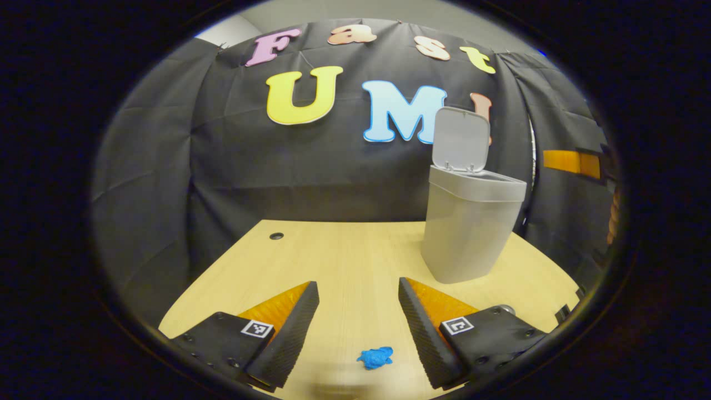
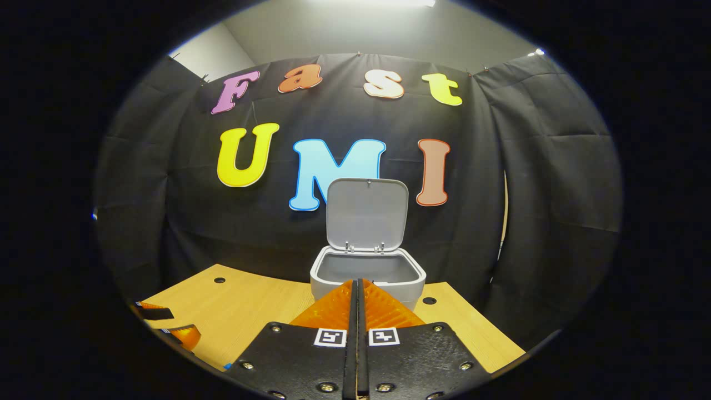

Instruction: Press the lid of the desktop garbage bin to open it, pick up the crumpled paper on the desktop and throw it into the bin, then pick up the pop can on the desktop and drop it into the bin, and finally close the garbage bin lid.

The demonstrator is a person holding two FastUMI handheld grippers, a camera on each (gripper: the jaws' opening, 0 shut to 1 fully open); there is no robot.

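Gaping left gripper (image 1: 358,303) fingers over blue crumpled paper (image 1: 375,357) near desk edge; right gripper (image 2: 356,294) fingers clenched empty.

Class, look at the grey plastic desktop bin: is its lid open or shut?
Open. The grey plastic desktop bin's hinged lid stands upright behind the rim, exposing the inside.

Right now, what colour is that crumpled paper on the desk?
Bright blue. The crumpled paper shows best in the left gripper view, lying on the desk.
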